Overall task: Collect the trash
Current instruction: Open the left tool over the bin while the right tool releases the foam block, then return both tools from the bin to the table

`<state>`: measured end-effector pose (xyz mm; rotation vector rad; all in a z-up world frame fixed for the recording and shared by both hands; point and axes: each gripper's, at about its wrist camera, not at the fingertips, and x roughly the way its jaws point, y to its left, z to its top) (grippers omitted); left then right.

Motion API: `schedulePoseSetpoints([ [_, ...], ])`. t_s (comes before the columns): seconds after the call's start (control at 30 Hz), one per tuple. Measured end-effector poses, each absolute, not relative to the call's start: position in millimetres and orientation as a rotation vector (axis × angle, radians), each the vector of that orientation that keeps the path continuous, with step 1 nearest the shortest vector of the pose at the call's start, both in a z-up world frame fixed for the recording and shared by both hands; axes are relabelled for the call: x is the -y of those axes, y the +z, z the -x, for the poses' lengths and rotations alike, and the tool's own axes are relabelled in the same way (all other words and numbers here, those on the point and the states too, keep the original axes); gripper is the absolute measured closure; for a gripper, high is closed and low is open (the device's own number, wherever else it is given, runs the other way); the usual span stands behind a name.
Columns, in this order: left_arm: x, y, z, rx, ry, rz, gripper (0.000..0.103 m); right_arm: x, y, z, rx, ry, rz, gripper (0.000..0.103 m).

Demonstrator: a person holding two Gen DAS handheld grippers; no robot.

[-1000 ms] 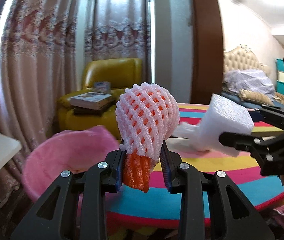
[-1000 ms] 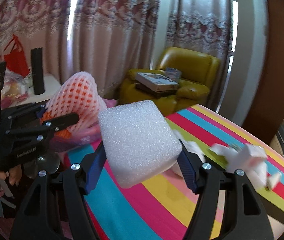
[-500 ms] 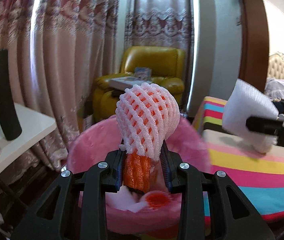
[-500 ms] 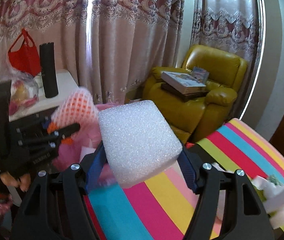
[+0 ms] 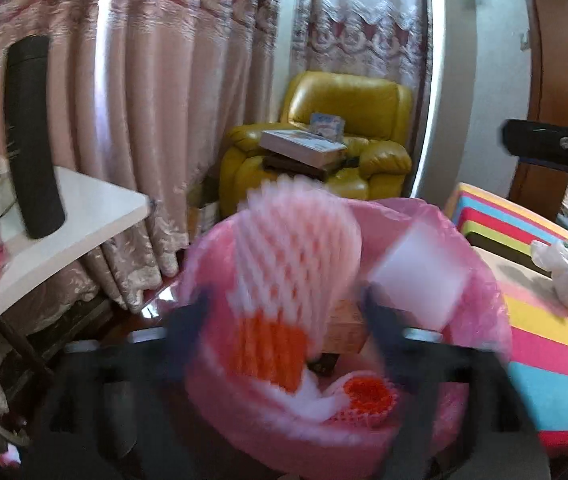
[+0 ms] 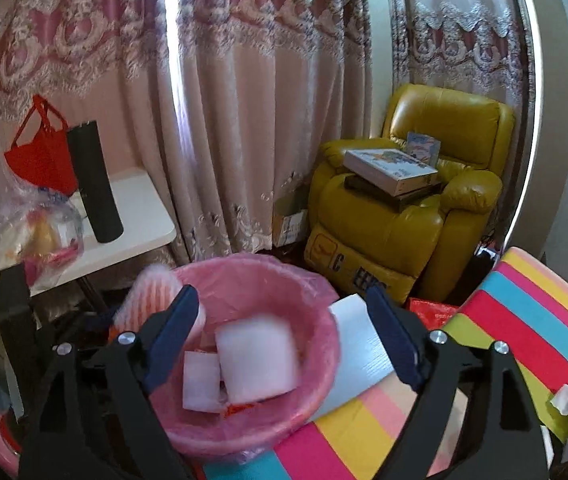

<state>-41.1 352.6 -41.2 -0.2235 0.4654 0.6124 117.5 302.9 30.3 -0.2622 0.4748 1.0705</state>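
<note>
A pink-lined trash bin [image 6: 315, 292] stands beside the striped table. My right gripper [image 6: 284, 340] is open above it, and the white foam block [image 6: 258, 360] is blurred, falling into the bin. My left gripper [image 5: 284, 312] is open over the bin [image 5: 483, 280]; the pink and orange foam net [image 5: 295, 248] is blurred between its spread fingers, loose. The foam net also shows at the bin's left rim in the right wrist view [image 6: 152, 296]. More foam pieces [image 6: 200, 384] lie in the bin.
The striped table [image 6: 531, 320] holds crumpled white trash [image 5: 567, 272] at the right. A white side table [image 6: 140, 216] with a black cylinder [image 6: 94, 184] and bags stands left. A yellow armchair [image 6: 411, 208] with books is behind.
Both grippers have opened over the bin. The white foam block has dropped from the right gripper, and the foam net has come loose from the left one.
</note>
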Motion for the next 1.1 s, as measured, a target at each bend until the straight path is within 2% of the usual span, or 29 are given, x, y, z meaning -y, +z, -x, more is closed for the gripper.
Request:
schedulePoseSetpoints([
  [0.43,-305,-23,56,-0.369,0.554,0.219,0.01,-165,14,-121,-0.44,0.88,0.23,0.019],
  [0.87,-186,-30,-48,-0.446,0.24,0.103,0.009,-48,-38,-147,-0.553,0.651,0.154,0.019],
  [1.1,-161,-27,-80,-0.423,0.208,0.141,0.009,-19,-52,-159,-0.59,0.552,0.112,0.019],
])
